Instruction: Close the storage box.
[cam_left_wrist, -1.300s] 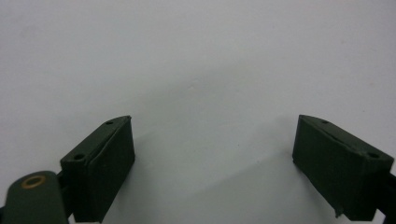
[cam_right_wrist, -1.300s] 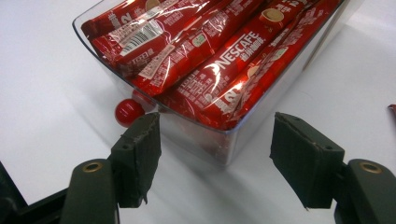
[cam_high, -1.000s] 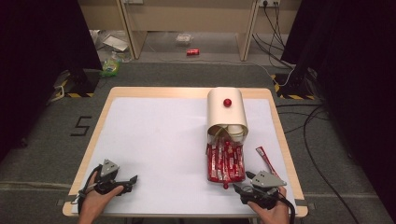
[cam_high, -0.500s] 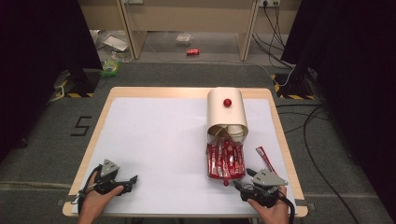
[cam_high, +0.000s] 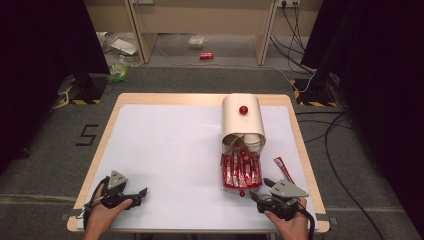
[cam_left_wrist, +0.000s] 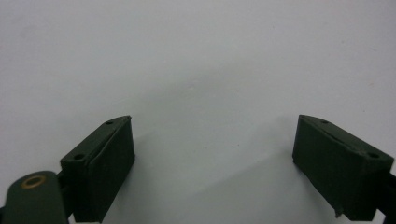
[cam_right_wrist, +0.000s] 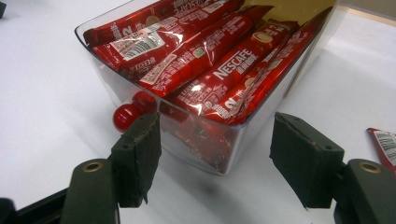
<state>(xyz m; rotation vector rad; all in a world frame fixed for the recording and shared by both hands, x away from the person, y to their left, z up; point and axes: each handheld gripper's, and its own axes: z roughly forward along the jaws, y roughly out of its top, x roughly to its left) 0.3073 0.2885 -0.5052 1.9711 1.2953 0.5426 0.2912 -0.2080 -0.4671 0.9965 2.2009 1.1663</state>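
We work at a table (cam_high: 165, 150) covered by a white sheet, which leaves a plain surface for sorting. On its right half a cream box (cam_high: 243, 120) lies with its clear drawer (cam_high: 241, 172) pulled out toward us, so the red coffee sticks (cam_right_wrist: 224, 70) packed inside lie in reach. The drawer sits just ahead of our right gripper (cam_high: 260, 192), its red knob (cam_right_wrist: 125, 116) close by one jaw. That gripper is released, jaws spread wide on either side of the drawer's front corner and pressing on nothing, placed, we judge, to reach for the drawer or a stick. One loose stick (cam_high: 283, 167) lies on the sheet just right of the drawer, apart from the rest. Our left gripper (cam_high: 137, 195) rests well away at the near left, jaws spread over bare sheet, holding nothing.
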